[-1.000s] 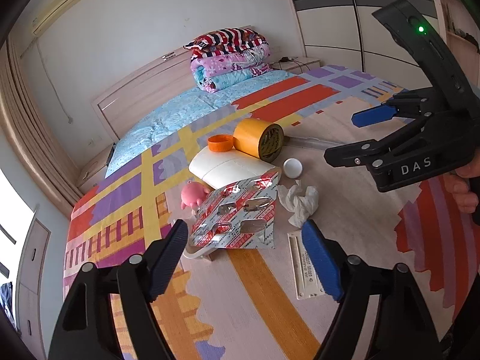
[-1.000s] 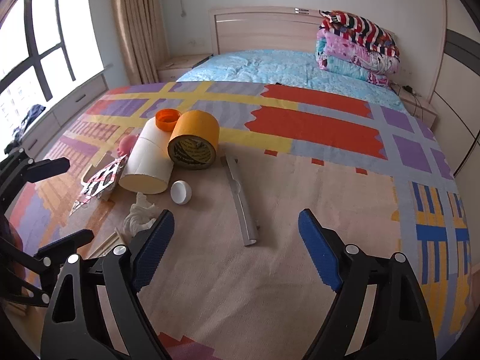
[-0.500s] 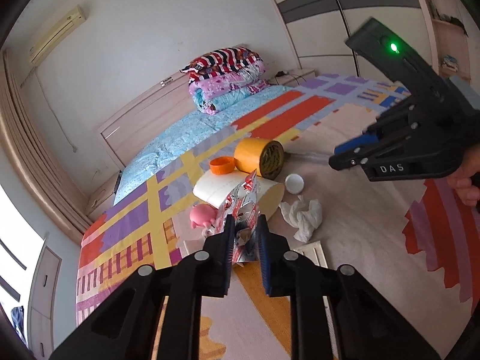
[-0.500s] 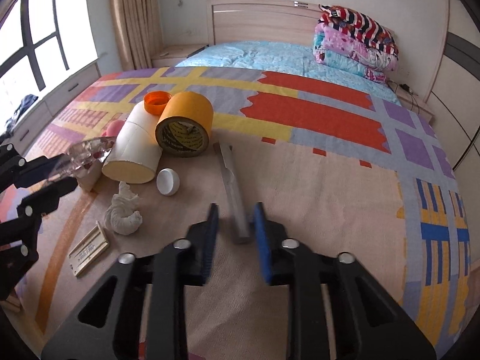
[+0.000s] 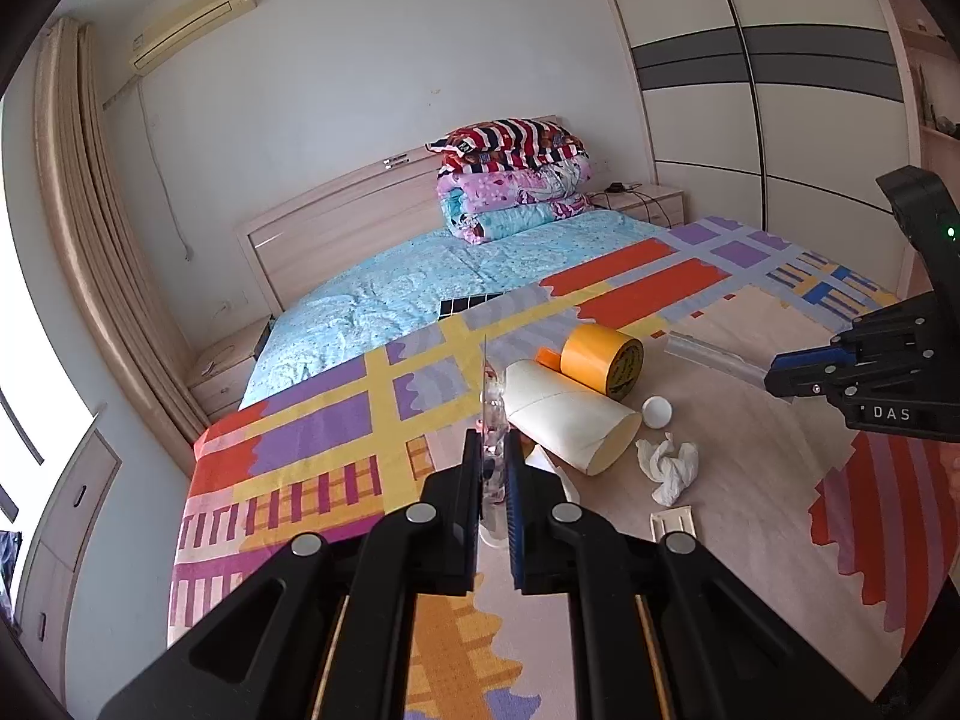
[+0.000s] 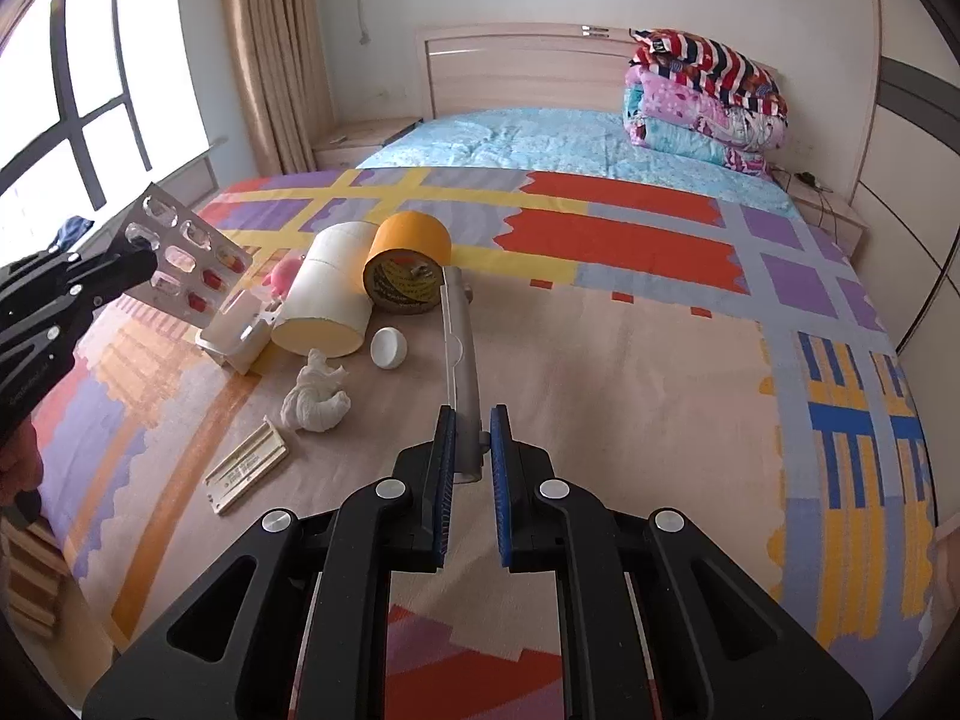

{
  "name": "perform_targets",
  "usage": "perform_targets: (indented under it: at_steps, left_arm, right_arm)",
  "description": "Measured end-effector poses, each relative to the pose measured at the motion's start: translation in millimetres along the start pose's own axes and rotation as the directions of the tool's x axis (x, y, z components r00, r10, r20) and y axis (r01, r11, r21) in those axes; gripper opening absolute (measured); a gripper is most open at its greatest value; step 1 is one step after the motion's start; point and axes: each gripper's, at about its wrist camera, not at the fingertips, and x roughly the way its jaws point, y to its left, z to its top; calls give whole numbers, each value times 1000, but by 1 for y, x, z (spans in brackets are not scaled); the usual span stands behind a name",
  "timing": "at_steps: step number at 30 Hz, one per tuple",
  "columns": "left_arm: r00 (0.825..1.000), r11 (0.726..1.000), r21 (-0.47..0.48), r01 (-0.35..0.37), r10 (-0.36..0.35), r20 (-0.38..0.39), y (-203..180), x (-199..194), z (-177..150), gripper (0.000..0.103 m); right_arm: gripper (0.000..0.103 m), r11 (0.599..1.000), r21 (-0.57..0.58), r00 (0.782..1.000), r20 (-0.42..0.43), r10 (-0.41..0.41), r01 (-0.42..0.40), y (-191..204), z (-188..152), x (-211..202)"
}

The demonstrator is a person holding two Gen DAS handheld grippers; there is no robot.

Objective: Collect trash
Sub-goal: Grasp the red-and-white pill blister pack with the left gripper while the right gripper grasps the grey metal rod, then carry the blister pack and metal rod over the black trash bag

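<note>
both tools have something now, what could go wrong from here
The left tool pinches the pill sheet only at one corner, so it could twist or slip out during carrying.

The right tool grips the long clear strip at its near end; the far end lies against the tape roll and could knock it, or the small white cap, when lifted.

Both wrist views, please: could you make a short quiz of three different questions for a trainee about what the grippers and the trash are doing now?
1. True or false: the left gripper holds the pill blister pack lifted off the bed.
2. What is the right gripper closed on?
A. crumpled tissue
B. clear plastic strip
C. yellow tape roll
3. Fill in: the white bottle cap lies between the strip and the ____.

Key: 1 true; 2 B; 3 white paper roll.
</note>
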Motion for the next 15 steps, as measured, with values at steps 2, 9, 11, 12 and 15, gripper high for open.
perform_targets:
  at_steps: [2,9,11,12,15]
  left_arm:
    - [1000,1000,3,6,-6,25,-1,-17,2,7]
    - [991,994,-30,105,-102,87,-14,-83,-2,7]
    - [986,990,-29,138,-135,99,-21,-101,-7,7]
    - [984,988,-24,152,-148,102,-26,-110,-10,7]
    - [979,983,-25,183,-180,94,-36,-128,-18,7]
  right_arm:
    - [12,1000,1,1000,11,-5,5,2,-5,-11]
    - [12,1000,-3,997,72,13,-13,17,-38,-67]
    - [12,999,-12,995,93,30,-29,26,-50,-84]
    - [12,999,-21,994,100,41,-39,31,-56,-93]
    - [12,997,-48,992,112,64,-59,44,-72,-114]
